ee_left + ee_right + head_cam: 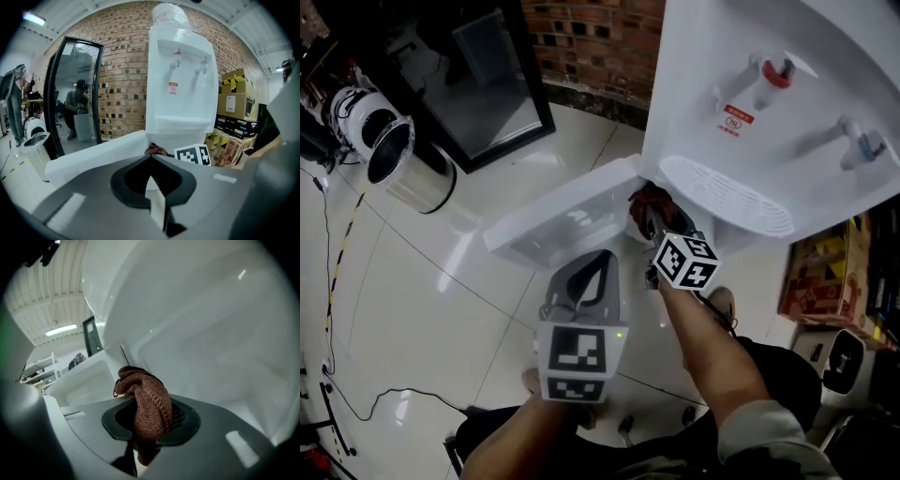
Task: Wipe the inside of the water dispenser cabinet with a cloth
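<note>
The cloth [147, 411] is a brown knitted rag, bunched into a thick fold. The right gripper [149, 425] is clamped on it: the jaws press its middle, the bulk rises above them and a short tail hangs below. From the head view, the cloth sits at the mouth of the cabinet [211, 333], directly beneath the drip tray [722, 192]. The right gripper view shows plain white inner walls on all sides of the rag. Contact between cloth and wall cannot be confirmed.

The cabinet door [553, 220] stands swung open to the person's left — a white panel, its inner face up toward the head camera. The cabinet forms the lower part of a white water dispenser [750, 84], which carries a red tap [776, 73] and a blue tap [862, 145] above the tray.

The left gripper [600, 262] hangs just beside the open door, nearer the person; its jaws are together with nothing between them. Whether it touches the door cannot be told.

Surroundings: a glossy tiled floor [422, 300]; a metal bin [403, 159] lying tilted near a black-framed glass door [487, 75]; a brick wall [600, 37] behind the dispenser; stacked cardboard boxes [825, 281] on its right — and a thin cable [375, 398] trailing across the tiles. A person [77, 110] shows beyond the glass in the left gripper view.
</note>
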`<state>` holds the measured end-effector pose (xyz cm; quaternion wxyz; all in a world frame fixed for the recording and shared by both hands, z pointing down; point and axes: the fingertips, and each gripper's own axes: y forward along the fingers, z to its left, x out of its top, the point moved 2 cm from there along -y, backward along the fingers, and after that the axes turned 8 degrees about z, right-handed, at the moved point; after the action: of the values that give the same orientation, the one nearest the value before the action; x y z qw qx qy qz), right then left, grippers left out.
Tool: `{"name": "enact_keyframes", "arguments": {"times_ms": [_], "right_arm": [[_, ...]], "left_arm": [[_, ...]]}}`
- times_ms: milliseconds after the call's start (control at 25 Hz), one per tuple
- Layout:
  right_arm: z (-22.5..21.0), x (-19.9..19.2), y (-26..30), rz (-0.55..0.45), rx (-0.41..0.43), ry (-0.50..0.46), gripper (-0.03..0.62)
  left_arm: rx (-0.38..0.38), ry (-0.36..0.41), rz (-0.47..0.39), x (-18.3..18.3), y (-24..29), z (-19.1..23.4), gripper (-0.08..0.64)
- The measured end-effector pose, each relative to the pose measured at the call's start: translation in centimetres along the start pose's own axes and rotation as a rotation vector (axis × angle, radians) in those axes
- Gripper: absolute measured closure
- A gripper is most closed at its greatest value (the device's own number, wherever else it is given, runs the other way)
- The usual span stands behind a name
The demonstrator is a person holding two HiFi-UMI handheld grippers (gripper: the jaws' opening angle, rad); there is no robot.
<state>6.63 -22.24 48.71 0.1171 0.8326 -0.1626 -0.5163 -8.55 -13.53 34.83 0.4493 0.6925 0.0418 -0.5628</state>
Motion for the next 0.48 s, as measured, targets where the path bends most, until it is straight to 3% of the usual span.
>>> {"name": "enact_keyframes", "arguments": {"times_ms": [240, 360, 480], "right_arm": [[3.7, 5.0, -2.9, -0.203, 0.163, 0.044, 0.504], [3.8, 5.0, -3.1, -0.189, 0.159, 0.047, 0.505], [3.3, 3.3, -2.8, -0.112, 0.085, -0.015, 0.505]], "left_arm": [[-0.048, 0.022, 0.003, -1.0, -1.3, -1.2, 0.56], [-0.06, 0.035, 0.015, -1.8, -1.7, -1.5, 0.56], [-0.067, 0.033, 0.028, -2.4, -1.8, -1.5, 0.56]]}}
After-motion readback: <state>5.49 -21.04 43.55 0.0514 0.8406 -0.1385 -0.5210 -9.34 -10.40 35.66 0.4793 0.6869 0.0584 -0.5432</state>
